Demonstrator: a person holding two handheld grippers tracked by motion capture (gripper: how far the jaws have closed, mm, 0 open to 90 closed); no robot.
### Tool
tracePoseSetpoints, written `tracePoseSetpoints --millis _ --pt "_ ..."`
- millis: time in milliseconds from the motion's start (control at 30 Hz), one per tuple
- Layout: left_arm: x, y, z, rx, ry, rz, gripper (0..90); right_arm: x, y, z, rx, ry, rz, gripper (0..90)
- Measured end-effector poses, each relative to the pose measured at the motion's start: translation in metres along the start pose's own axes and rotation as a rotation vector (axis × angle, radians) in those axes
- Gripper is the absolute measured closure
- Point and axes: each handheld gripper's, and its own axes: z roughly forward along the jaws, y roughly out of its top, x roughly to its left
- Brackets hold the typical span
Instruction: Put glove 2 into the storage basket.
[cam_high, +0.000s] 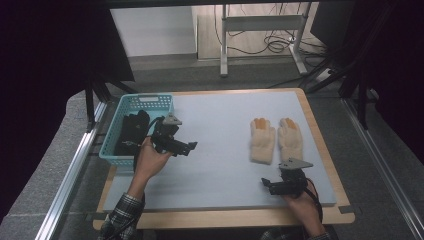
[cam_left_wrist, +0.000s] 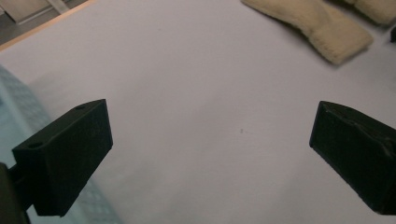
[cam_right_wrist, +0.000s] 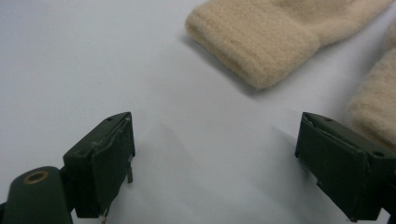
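Two cream knitted gloves with orange fingertips lie side by side on the right half of the grey mat, the left glove (cam_high: 262, 140) and the right glove (cam_high: 291, 137), cuffs toward me. My right gripper (cam_high: 266, 184) hovers just near of them, open and empty; in its own view (cam_right_wrist: 215, 135) one cuff (cam_right_wrist: 261, 42) lies ahead and the other glove (cam_right_wrist: 373, 107) sits beside the right jaw. My left gripper (cam_high: 191, 146) is beside the teal basket (cam_high: 112, 152), open with nothing in it (cam_left_wrist: 210, 123). A glove cuff (cam_left_wrist: 322, 28) lies far ahead of it.
The teal basket holds dark, black fabric items (cam_high: 131, 131). Its mesh wall (cam_left_wrist: 14, 107) is at the left jaw's side. The mat (cam_high: 220, 130) lies on a wooden table top (cam_high: 225, 217). Metal rails (cam_high: 75, 170) flank the table; desk legs and cables (cam_high: 270, 42) stand beyond.
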Motion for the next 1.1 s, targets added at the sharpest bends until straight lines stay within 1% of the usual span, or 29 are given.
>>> tracePoseSetpoints --millis 133,233,333,433,600,700,733,833,867,933,1067,1100 --pt "-0.015 -0.009 0.008 -0.008 -0.015 0.015 0.0 0.0 0.0 0.0 0.0 0.0 0.0 11.7" --pt "-0.026 -0.016 0.011 -0.015 -0.016 0.029 0.0 0.0 0.0 0.0 -0.001 0.0 0.0 11.6" --pt "-0.034 -0.023 0.012 -0.04 -0.037 0.022 0.0 0.0 0.0 0.0 0.0 0.0 0.0 11.6" --pt "-0.041 -0.033 0.016 -0.038 -0.048 0.014 0.0 0.0 0.0 0.0 0.0 -0.001 0.0 11.6" --pt "-0.053 -0.05 0.027 -0.005 -0.03 0.023 0.0 0.0 0.0 0.0 0.0 0.0 0.0 11.5" --pt "-0.058 -0.062 0.035 0.008 -0.02 0.014 0.0 0.0 0.0 0.0 0.003 -0.002 -0.003 10.4" --pt "-0.059 -0.066 0.038 0.012 -0.012 0.012 0.0 0.0 0.0 0.0 0.005 0.003 -0.005 9.5" --pt "-0.059 -0.073 0.045 0.058 0.022 0.02 0.0 0.001 0.001 0.001 0.013 0.012 -0.014 7.8" --pt "-0.06 -0.075 0.046 0.065 0.031 0.017 0.0 0.001 0.001 0.001 0.016 0.014 -0.016 7.4" --pt "-0.06 -0.079 0.048 0.075 0.027 0.01 0.2 0.001 0.002 0.001 0.02 0.016 -0.016 7.2" --pt "-0.062 -0.085 0.052 0.108 0.059 0.031 0.1 0.001 0.002 0.001 0.021 0.016 -0.016 7.2" --pt "-0.062 -0.086 0.052 0.106 0.058 0.028 0.0 0.001 0.002 0.001 0.02 0.016 -0.016 7.2"
